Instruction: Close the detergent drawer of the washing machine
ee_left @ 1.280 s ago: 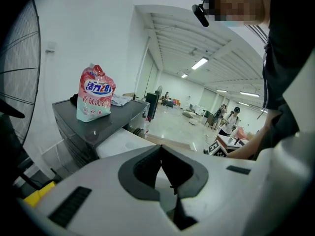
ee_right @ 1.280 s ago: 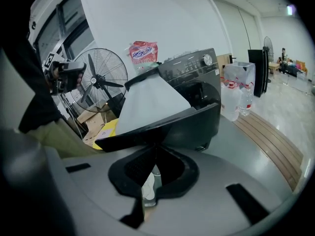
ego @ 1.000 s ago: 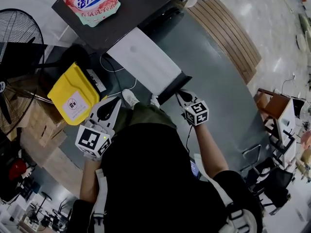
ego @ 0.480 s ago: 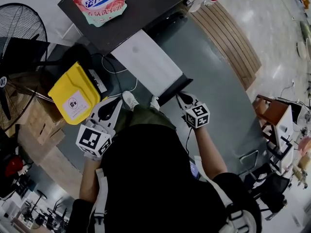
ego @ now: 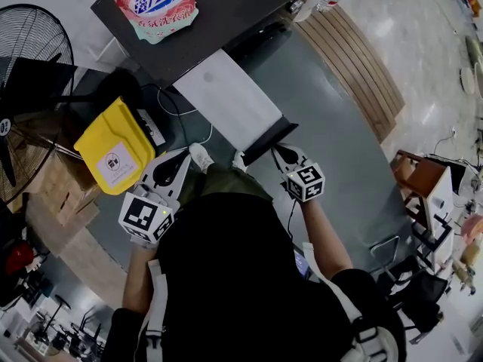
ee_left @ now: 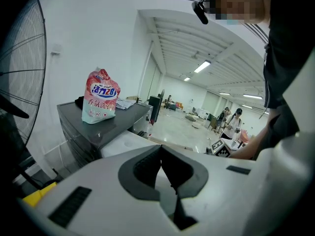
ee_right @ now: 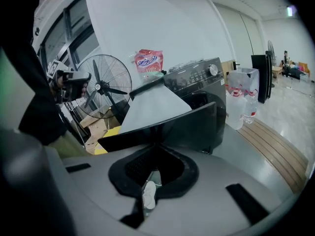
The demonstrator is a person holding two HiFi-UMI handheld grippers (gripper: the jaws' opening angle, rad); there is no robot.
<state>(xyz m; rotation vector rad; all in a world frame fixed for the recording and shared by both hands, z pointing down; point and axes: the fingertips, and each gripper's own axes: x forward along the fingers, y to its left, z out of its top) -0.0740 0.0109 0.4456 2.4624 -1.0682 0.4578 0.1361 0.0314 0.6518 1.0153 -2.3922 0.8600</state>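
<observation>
The detergent drawer point(ego: 230, 96) stands pulled out of the washing machine point(ego: 219, 13) toward the person, a white slab with its dark front panel point(ego: 270, 138) at the near end. The right gripper point(ego: 281, 151) sits at about 5 o'clock of that panel. Its claw is clenched with nothing in it and the tip is just at the panel face, though I cannot tell if they touch. Closed jaws make a blunt pusher, which suits shoving the drawer home toward 11 o'clock.

The left gripper point(ego: 183, 157) hangs at 9 o'clock of the person's knees, also clenched and empty, and looks to be parked out of the way.

The head view gives the drawer's full length and how far out it is. The right gripper view adds the panel filling the space ahead of the jaws and the machine's knob point(ee_right: 212, 69). The left gripper view sees only the detergent bag point(ee_left: 100, 96) on the lid.
</observation>
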